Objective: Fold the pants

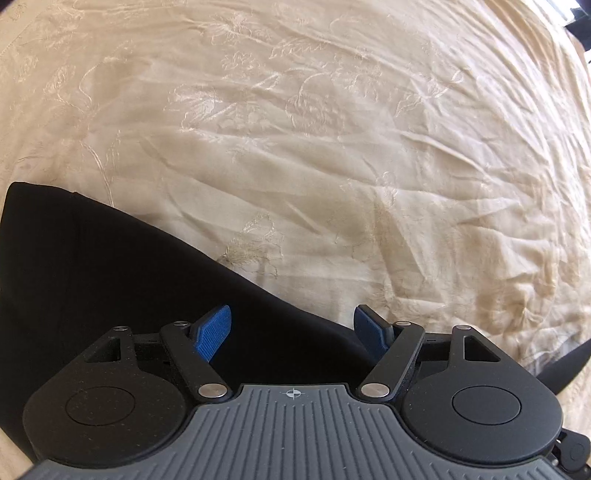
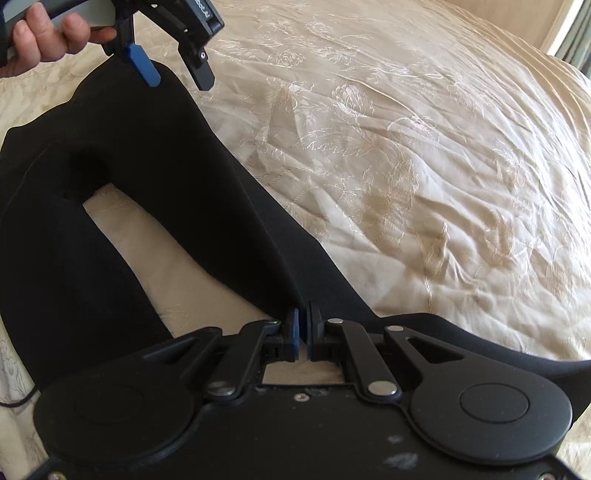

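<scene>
Black pants (image 2: pixel 155 177) lie on a cream embroidered bedspread (image 2: pixel 406 147), legs spread in a V with the bedspread showing between them. My right gripper (image 2: pixel 303 325) is shut on the edge of the right pant leg near the view's bottom. My left gripper (image 1: pixel 291 325) is open, its blue pads (image 1: pixel 214 332) apart just above the waist end of the pants (image 1: pixel 110 277). The left gripper also shows in the right wrist view (image 2: pixel 181 79), held by a hand over the pants' top corner.
The bedspread (image 1: pixel 332 147) stretches wide to the right and far side, wrinkled. A bed edge and a bright window strip show at the far right (image 2: pixel 569 33). A thin dark cable (image 2: pixel 18 400) lies at the lower left.
</scene>
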{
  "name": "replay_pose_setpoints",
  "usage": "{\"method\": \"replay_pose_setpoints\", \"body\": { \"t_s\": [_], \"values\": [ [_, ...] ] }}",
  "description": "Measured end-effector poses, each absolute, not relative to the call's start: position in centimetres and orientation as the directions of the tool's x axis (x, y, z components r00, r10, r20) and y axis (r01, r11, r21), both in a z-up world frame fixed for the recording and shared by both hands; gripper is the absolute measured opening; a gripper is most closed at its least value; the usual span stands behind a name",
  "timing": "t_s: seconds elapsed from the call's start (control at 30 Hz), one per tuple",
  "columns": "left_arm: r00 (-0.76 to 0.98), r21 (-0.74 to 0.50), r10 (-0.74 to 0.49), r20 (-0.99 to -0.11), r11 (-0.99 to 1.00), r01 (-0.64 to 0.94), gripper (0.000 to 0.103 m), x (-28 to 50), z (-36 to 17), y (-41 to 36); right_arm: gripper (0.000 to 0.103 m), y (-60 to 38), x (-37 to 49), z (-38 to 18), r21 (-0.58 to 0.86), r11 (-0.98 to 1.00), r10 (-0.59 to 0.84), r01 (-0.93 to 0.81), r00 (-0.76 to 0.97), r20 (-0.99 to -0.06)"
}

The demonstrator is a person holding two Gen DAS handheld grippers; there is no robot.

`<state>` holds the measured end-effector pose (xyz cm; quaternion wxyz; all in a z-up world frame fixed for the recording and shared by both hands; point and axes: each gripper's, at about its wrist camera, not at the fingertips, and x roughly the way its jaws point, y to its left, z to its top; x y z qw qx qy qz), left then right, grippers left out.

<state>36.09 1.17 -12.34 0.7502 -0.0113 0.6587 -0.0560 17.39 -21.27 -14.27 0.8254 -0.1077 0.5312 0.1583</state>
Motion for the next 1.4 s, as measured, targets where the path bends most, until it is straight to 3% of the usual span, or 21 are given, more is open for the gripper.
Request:
{"method": "replay_pose_setpoints", "body": {
  "t_s": [0.1,0.17,0.2,0.3,0.53,0.83,1.03,1.17,1.2,1.23,1.27,1.3,1.4],
  "values": [
    [0.045,-0.042,-0.046,-0.998,0.996,0.075,0.071,35.7,-14.7,0.5,0.005,-20.9,16.9,-14.4,-0.003,0.941,0.139,-0.338,0.395,-0.908],
    [0.026,-0.069,-0.071,-0.997,0.996,0.060,0.047,35.5,-15.9,0.8,0.006,-20.8,16.8,-14.7,-0.006,0.946,0.132,-0.323,0.403,-0.906],
    [0.024,-0.104,-0.105,-0.994,0.993,0.052,0.030,35.2,-16.2,1.0,0.007,-20.7,17.0,-14.9,-0.004,0.949,0.130,-0.314,0.404,-0.906],
    [0.068,-0.131,-0.135,-0.988,0.989,0.061,0.020,34.1,-16.0,1.2,0.010,-21.3,17.0,-15.0,0.033,0.968,0.136,-0.249,0.412,-0.901],
    [0.145,-0.100,-0.119,-0.982,0.986,0.135,0.019,30.8,-15.8,0.7,0.030,-25.4,16.7,-12.9,0.185,0.973,0.086,0.141,0.519,-0.851],
    [0.141,-0.131,-0.151,-0.978,0.981,0.142,0.019,30.6,-15.6,0.5,0.035,-32.5,20.7,-13.9,0.038,0.801,-0.290,0.598,0.442,-0.849],
    [0.142,-0.139,-0.158,-0.977,0.981,0.134,0.019,30.6,-15.6,1.1,0.035,-35.5,23.0,-16.4,-0.073,0.729,-0.369,0.680,0.300,-0.880],
    [0.163,-0.132,-0.156,-0.974,0.980,0.146,0.019,30.3,-15.3,1.1,0.035,-36.5,22.2,-16.8,-0.045,0.699,-0.341,0.714,0.277,-0.898],
    [0.168,-0.132,-0.157,-0.973,0.980,0.151,0.017,30.2,-15.3,1.1,0.034,-36.7,21.9,-16.9,-0.017,0.703,-0.308,0.711,0.283,-0.908],
    [0.177,-0.133,-0.160,-0.971,0.979,0.154,0.016,30.1,-15.1,1.1,0.027,-36.8,21.7,-17.0,0.025,0.712,-0.265,0.701,0.302,-0.916],
    [0.186,-0.134,-0.162,-0.969,0.979,0.156,0.016,29.9,-14.8,1.1,0.008,-37.0,21.4,-16.9,0.074,0.716,-0.227,0.694,0.332,-0.916],
    [0.200,-0.135,-0.165,-0.966,0.979,0.154,0.015,29.7,-14.4,1.2,0.004,-37.0,21.0,-16.7,0.097,0.713,-0.212,0.694,0.346,-0.914],
    [0.245,-0.140,-0.176,-0.953,0.977,0.159,0.011,28.8,-12.5,1.6,0.004,-37.2,19.1,-14.7,0.161,0.692,-0.202,0.704,0.403,-0.893]
  ]
}}
